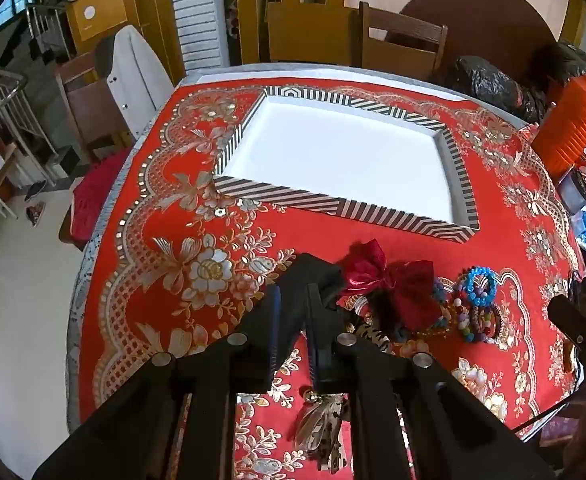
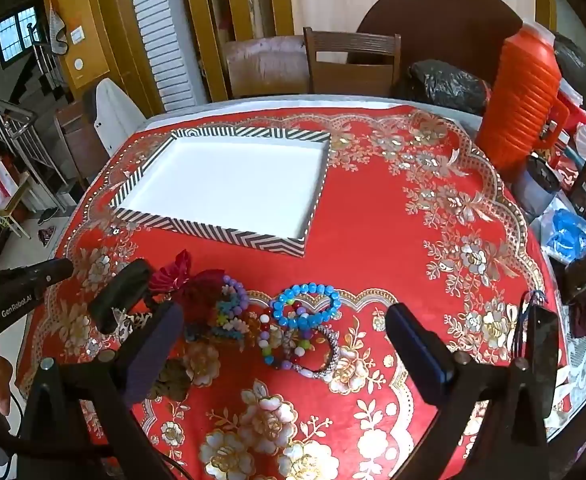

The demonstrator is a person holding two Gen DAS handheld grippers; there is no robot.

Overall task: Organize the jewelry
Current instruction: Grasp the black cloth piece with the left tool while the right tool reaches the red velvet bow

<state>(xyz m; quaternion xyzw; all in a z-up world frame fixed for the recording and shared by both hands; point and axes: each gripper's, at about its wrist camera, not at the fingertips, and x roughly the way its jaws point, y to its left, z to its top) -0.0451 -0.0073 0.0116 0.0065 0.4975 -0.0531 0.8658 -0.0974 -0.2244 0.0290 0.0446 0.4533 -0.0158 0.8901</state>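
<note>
Bright, even daylight in both views. Overexposed on the white tray floor (image 1: 333, 160), detail washed out there. Soft sheen off the gold-patterned red tablecloth (image 2: 373, 220). Faint shadows only. Strongly barrel-bent toward the rims, with black vignetted corners. Slightly soft and smeared throughout.

Round table under a red cloth with gold-and-silver flowers (image 2: 373, 216), brown wooden slat-back chair (image 2: 353, 60) behind it, white louvred panel (image 2: 157, 32), yellow-brown wooden walls (image 1: 253, 8), pale floor (image 1: 25, 300), metal stair railing (image 1: 1, 96), small daylit window (image 2: 15, 34)
</note>
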